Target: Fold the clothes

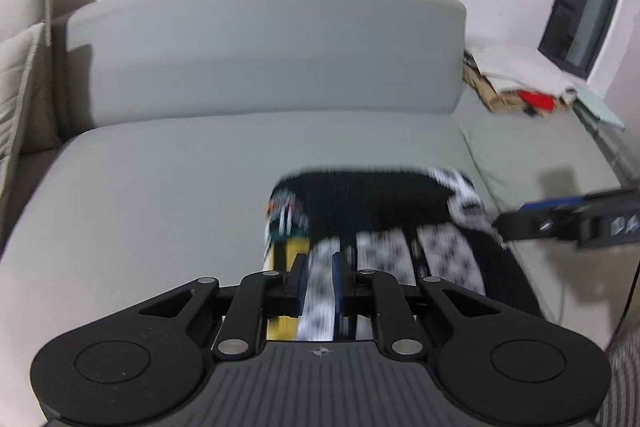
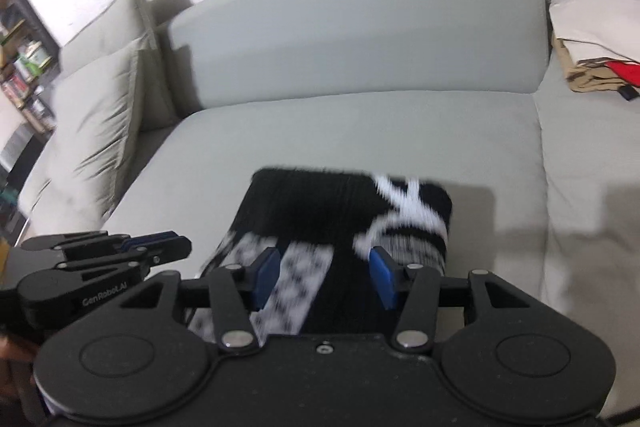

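Black-and-white patterned knitted garment [image 2: 344,219] lies folded on the grey sofa seat [image 1: 160,187]; my left gripper [image 1: 320,283] pinches its near edge, my right gripper [image 2: 326,275] stands released around it

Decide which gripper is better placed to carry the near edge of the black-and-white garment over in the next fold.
Probably the left gripper: its fingers look closed on the black-and-white garment. The right gripper stands open around the cloth, gripping nothing, and would need to close first.
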Motion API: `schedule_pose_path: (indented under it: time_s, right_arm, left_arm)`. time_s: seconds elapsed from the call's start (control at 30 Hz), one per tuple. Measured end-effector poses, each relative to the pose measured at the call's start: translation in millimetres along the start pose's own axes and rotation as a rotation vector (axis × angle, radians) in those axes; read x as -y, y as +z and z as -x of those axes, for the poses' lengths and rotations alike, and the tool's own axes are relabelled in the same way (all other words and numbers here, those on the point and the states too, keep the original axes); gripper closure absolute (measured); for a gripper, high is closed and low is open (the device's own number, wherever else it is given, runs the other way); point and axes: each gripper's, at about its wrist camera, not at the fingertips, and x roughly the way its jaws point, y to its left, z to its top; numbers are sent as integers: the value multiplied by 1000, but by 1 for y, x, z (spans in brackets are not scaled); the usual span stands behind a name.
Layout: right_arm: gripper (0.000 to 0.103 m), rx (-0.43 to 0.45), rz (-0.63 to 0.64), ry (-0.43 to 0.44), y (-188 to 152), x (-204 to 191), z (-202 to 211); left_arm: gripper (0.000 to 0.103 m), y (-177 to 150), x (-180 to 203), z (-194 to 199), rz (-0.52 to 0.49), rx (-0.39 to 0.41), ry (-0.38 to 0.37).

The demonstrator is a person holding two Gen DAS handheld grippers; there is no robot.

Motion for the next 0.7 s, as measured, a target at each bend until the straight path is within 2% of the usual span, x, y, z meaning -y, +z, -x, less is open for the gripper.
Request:
schedule_pose_path:
  time_s: [0.13, 0.23, 0.3, 0.33, 0.4, 0.47, 0.53, 0.57, 0.6, 0.67, 0.7]
  right_arm:
    - [54, -73, 32, -20, -35, 0, 19]
    - [53, -143, 51, -39, -57, -1, 9]
    - [37, -143, 74, -73, -66, -5, -6]
    - [35, -128, 80, -84, -68, -6, -7]
    - [35, -102, 82, -105, -69, -11, 1]
    - [33, -36, 51, -59, -72, -14, 27]
    - [21, 56, 12, -5, -75, -17, 56]
    - [17, 109, -8, 21, -77, -17, 73]
    - [16, 150, -22, 36, -78, -17, 88]
    - [15, 209, -49, 46, -80, -15, 111]
    - [15, 234, -59, 40, -80, -13, 121]
  left_arm:
    - [90, -39, 3, 14, 49, -60, -75]
    - [93, -61, -6, -12, 84, -114, -60]
    - [94, -69, -16, -17, 140, -95, -92]
    - [94, -70, -18, -11, 154, -61, -109]
    - [98, -70, -11, 21, 99, 60, -126]
    - [93, -72, 3, 63, 9, 203, -122]
    - [63, -76, 19, 109, -83, 351, -108]
    - [41, -77, 26, 128, -111, 415, -108]
    - [33, -78, 33, 145, -130, 471, -123]
    - [41, -81, 42, 174, -160, 555, -162]
    - [55, -83, 46, 188, -175, 594, -182]
